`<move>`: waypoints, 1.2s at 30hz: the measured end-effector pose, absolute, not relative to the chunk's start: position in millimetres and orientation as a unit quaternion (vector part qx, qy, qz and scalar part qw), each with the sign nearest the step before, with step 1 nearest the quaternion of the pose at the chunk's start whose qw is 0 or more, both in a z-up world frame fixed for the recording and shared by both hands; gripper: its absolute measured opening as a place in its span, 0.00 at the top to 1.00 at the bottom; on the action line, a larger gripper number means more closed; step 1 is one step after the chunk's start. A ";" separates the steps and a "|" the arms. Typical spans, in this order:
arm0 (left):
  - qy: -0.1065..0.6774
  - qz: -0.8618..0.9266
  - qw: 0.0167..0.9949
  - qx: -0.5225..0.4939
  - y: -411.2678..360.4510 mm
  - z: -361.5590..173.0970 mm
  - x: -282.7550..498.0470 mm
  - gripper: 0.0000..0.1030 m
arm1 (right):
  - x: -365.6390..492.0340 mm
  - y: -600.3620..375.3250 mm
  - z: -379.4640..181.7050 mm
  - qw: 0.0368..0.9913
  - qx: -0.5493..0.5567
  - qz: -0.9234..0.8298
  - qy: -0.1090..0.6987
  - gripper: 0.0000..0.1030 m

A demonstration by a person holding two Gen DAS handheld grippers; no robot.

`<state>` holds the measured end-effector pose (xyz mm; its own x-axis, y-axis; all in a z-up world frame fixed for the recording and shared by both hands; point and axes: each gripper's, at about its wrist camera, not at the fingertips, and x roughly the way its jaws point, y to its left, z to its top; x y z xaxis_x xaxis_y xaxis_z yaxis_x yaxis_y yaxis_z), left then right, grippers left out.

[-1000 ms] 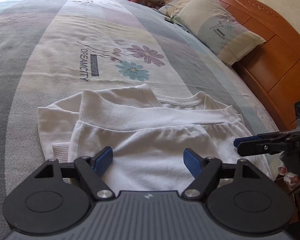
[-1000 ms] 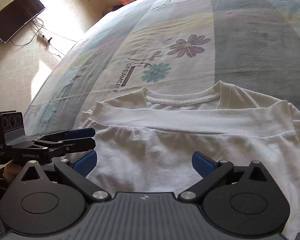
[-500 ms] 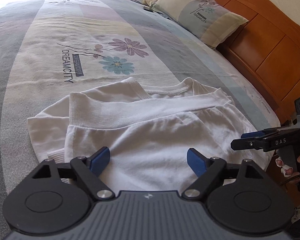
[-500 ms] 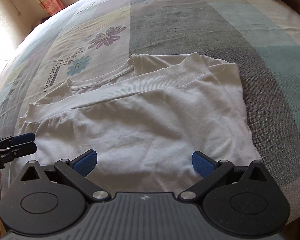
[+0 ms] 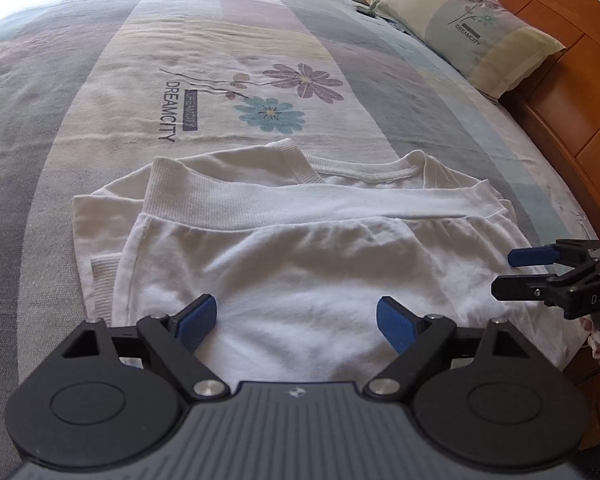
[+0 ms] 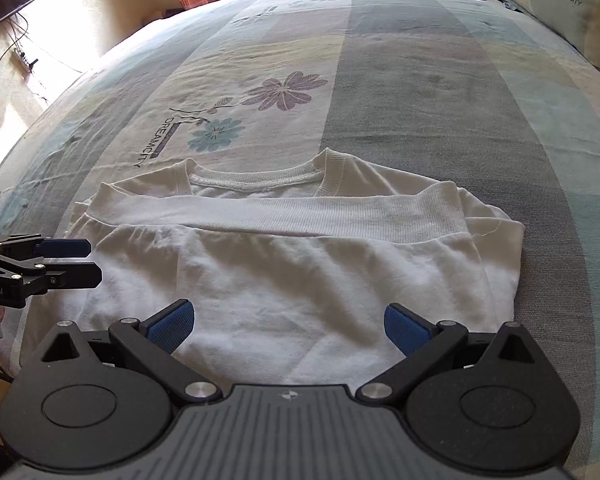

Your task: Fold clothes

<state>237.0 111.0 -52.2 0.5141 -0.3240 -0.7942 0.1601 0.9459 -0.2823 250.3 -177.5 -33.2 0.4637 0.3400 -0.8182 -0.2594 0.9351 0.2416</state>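
**Soft white top, half folded, waits for its next fold**

The white sweatshirt point(image 5: 308, 264) lies flat on the bed point(image 5: 100, 80), just ahead of and partly beneath both sets of fingers. Its ribbed hem band point(image 6: 276, 212) is already doubled up toward the neckline point(image 6: 260, 182), which lies beyond the band, farther from the fingers.

The left gripper point(image 5: 296, 318) hangs over the near edge of the cloth with its fingers spread wide and nothing between them. The right gripper point(image 6: 288, 322) is likewise open and empty over the same edge, and each shows at the other's side.

The fabric looks light, limp and a little wrinkled. It will likely sag and slide rather than hold shape, so a pinch through all layers seems wise. The two side edges outside the fingers, or the near corners, look like the best places to take hold, one per gripper, lifting evenly to keep the layers from shifting.
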 end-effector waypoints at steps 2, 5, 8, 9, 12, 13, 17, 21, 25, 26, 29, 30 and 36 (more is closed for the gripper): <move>0.470 -0.112 0.871 -0.091 106.3 -47.2 223.8 0.15 | 253.1 -188.1 -40.7 0.846 0.036 0.199 0.494 0.00; 0.466 -0.070 0.877 -0.097 99.3 -39.7 203.9 0.15 | 253.1 -206.2 -41.8 0.834 0.047 0.240 0.495 0.00; 0.452 -0.063 0.885 -0.088 85.7 -31.1 194.2 0.15 | 251.1 -215.2 -32.4 0.834 0.046 0.255 0.488 0.00; 0.447 -0.066 0.888 -0.083 80.3 -28.0 192.4 0.15 | 250.7 -216.4 -29.2 0.835 0.048 0.263 0.481 0.00; 0.452 -0.044 0.888 -0.079 69.4 -34.7 195.6 0.14 | 253.1 -211.8 -27.6 0.823 0.065 0.310 0.471 0.00; 0.459 -0.019 0.884 -0.087 72.8 -41.1 196.1 0.15 | 254.2 -209.2 -30.1 0.818 0.066 0.320 0.473 0.00; 0.466 0.031 0.874 -0.134 84.7 -46.4 195.3 0.16 | 257.2 -212.0 -47.5 0.806 0.044 0.317 0.499 0.00; 0.439 0.032 0.889 -0.127 87.1 -30.4 198.3 0.16 | 262.3 -221.2 -49.5 0.793 0.055 0.343 0.501 0.00; 0.428 0.055 0.895 -0.108 97.1 -32.8 210.0 0.15 | 267.8 -220.7 -51.3 0.788 0.061 0.347 0.505 0.00; 0.448 0.065 0.885 -0.114 103.6 -40.2 213.8 0.15 | 266.5 -219.9 -51.3 0.790 0.061 0.343 0.504 0.00; 0.456 0.063 0.879 -0.126 113.4 -44.1 213.1 0.16 | 261.5 -218.2 -51.2 0.799 0.063 0.330 0.499 0.00; 0.450 0.055 0.882 -0.128 114.6 -40.2 210.1 0.16 | 259.3 -218.2 -51.1 0.802 0.062 0.326 0.497 0.00; 0.452 0.033 0.879 -0.149 128.6 -46.0 203.4 0.17 | 248.6 -210.1 -49.1 0.819 0.055 0.291 0.492 0.00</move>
